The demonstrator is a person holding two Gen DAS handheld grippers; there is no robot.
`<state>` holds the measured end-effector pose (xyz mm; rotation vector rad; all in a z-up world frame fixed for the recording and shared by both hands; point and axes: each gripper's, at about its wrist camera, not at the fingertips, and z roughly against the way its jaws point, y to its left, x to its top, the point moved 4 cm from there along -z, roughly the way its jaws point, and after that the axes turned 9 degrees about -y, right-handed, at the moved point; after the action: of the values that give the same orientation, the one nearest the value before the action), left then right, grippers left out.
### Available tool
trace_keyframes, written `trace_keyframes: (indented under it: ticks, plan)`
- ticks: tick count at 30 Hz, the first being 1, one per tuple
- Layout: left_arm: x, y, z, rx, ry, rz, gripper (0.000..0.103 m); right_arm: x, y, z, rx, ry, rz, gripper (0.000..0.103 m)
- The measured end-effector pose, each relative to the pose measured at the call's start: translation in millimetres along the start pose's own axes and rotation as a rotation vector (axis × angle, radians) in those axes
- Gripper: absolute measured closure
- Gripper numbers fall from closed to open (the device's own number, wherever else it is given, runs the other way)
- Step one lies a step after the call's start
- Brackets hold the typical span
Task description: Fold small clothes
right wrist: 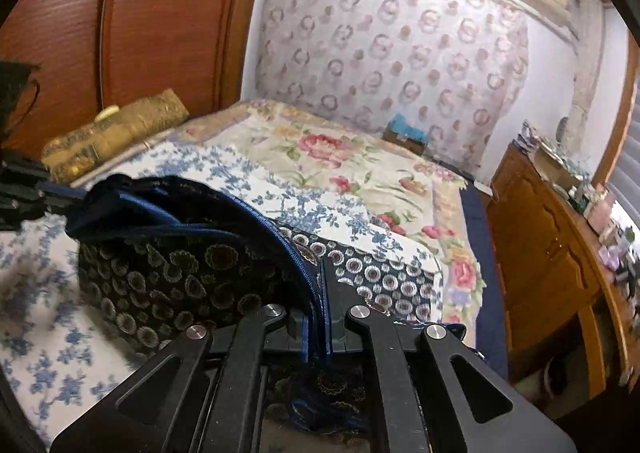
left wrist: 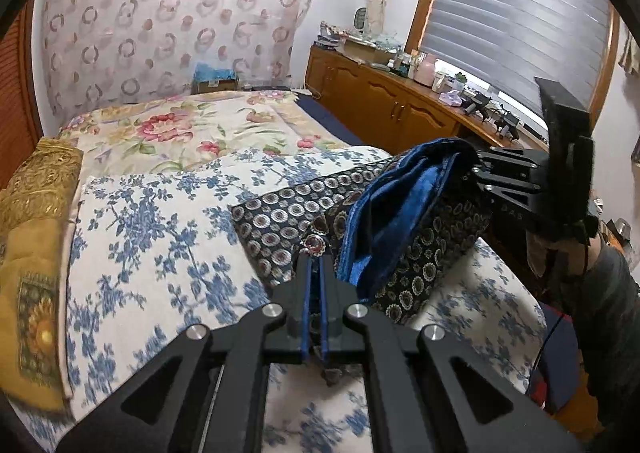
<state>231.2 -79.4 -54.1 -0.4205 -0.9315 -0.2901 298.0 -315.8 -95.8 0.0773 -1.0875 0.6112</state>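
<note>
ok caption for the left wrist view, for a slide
Both grippers hold a dark patterned garment above the floral bedspread.

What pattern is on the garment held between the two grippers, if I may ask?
Dark navy garment with round floral medallions and blue trim, clearest in the right wrist view.

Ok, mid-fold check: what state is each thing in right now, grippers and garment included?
left gripper: shut on the garment's blue-trimmed edge.
right gripper: shut on another part of that edge.
patterned garment: lifted and bunched between both grippers, lower part on the bed.
window blind: lowered, gap at the bottom.
cabinet doors: closed.
</note>
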Motion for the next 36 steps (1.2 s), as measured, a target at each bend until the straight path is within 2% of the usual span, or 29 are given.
trace_keyframes:
  ticks: [7, 15, 16, 17, 23, 28, 36]
  plan:
    - [2, 31, -16, 0.047, 0.044, -0.025, 0.096, -19, -10, -68, 0.048, 0.128, 0.017, 0.101]
    - [-3, 47, -55, 0.055, 0.145, -0.068, 0.091, -27, -31, -95, -0.015, 0.183, -0.028, 0.101]
    - [-1, 49, -59, 0.052, 0.151, -0.069, 0.091, -27, -34, -95, -0.017, 0.180, -0.039, 0.100]
    - [1, 49, -63, 0.052, 0.153, -0.069, 0.091, -27, -36, -96, -0.016, 0.178, -0.051, 0.092]
    - [13, 53, -89, 0.040, 0.174, -0.064, 0.089, -15, -54, -74, -0.074, 0.130, -0.097, 0.066]
    - [13, 57, -110, 0.058, 0.201, -0.071, 0.088, -9, -68, -40, -0.098, 0.094, -0.121, 0.058]
    - [8, 61, -130, 0.069, 0.226, -0.070, 0.086, -11, -81, -21, -0.141, 0.097, -0.129, 0.057]
